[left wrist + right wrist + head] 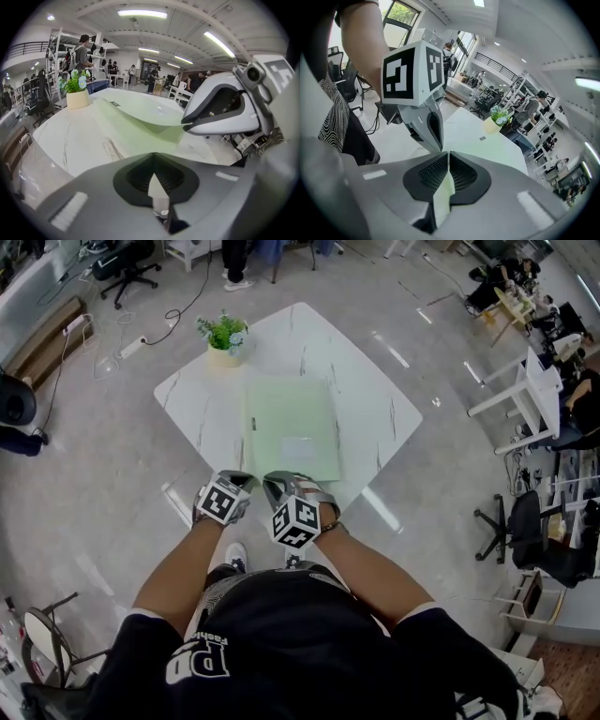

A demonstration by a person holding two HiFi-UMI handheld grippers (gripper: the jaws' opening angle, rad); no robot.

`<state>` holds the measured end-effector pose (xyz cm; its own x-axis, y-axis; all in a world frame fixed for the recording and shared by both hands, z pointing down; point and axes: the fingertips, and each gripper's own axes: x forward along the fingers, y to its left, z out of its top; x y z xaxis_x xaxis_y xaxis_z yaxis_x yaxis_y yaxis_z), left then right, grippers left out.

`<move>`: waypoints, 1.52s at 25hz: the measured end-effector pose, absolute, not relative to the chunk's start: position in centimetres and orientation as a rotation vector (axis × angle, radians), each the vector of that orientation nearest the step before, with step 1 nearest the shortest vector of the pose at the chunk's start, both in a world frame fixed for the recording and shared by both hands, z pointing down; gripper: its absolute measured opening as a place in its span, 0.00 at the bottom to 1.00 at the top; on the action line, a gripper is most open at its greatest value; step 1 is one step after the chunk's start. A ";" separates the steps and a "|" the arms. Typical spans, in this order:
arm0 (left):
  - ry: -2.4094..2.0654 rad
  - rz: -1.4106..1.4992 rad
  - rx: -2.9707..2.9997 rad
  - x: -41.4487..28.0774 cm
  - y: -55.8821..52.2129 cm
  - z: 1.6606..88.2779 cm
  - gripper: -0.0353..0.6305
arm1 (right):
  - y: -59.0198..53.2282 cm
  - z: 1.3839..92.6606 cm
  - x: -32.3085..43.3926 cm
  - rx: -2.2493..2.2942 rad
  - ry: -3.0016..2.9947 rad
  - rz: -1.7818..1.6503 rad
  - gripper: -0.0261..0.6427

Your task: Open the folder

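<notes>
Right gripper view: ribbed tongs (447,154) pinch thin (glossy) folder (443,194).

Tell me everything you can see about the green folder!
The folder is pale green, thin and bendy, like plastic, with a white label on the front. It lies on the white marble table, near a little potted plant. Its cover curves up off the part below at the near edge, where the right gripper pinches it. The left gripper is closed on a pale strip at the same edge, probably the lower leaf.
</notes>
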<state>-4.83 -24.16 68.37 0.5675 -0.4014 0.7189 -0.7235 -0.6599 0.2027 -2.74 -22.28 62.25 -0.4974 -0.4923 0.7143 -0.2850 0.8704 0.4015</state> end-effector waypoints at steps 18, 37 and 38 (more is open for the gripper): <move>-0.950 0.911 2.320 -4.5 -23.7 67.6 0.13 | -23.9 51.9 6.4 1.062 -2.367 -0.130 0.06; -0.968 0.965 2.309 -4.8 -24.1 68.3 0.13 | -27.9 49.0 28.6 1.831 -2.331 0.467 0.05; -0.970 0.964 2.302 -4.8 -24.1 68.1 0.13 | -28.0 49.5 29.9 1.863 -2.314 0.508 0.05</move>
